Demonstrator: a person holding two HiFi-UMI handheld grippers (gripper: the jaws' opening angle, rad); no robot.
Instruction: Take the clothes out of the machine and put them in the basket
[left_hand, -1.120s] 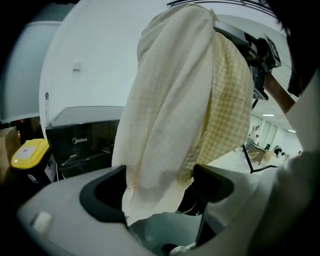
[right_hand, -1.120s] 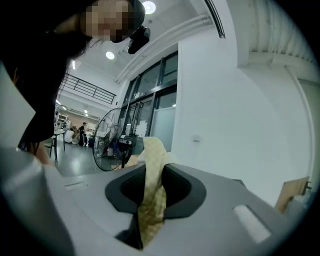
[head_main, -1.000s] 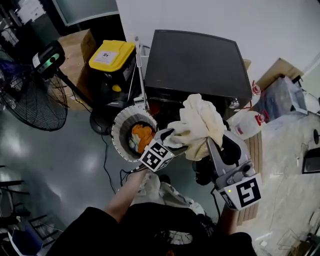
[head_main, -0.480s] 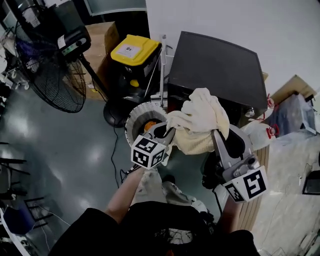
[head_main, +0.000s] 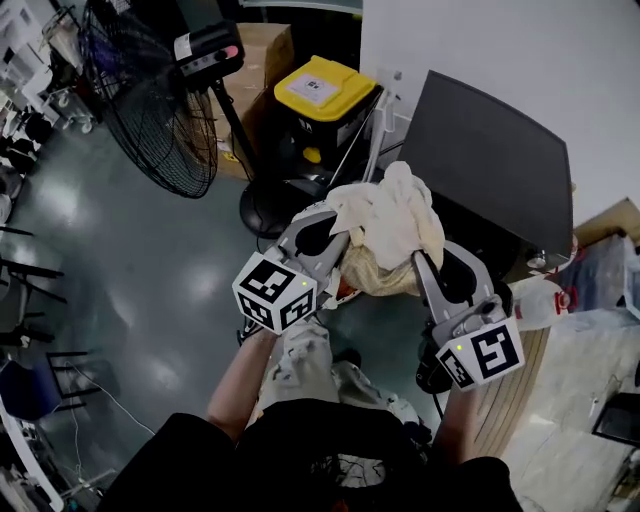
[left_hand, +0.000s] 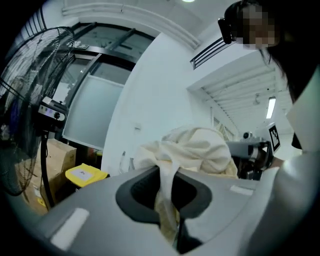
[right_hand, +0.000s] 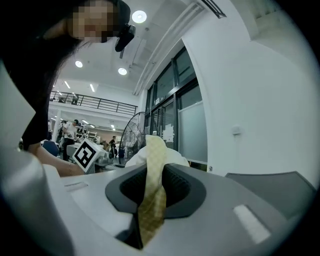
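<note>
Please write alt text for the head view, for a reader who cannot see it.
Seen from above, the left gripper and the right gripper each pinch one cream cloth bundle, held up between them in front of a dark machine. A standing fan and a yellow-lidded bin are behind, at the left.

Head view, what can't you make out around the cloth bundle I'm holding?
- Basket: can't be picked out; the left gripper and cloth bundle cover the floor beneath.
- Machine door: only its dark top shows; bundle and right gripper hide the front.
- Garment count: folds merge in every view.
</note>
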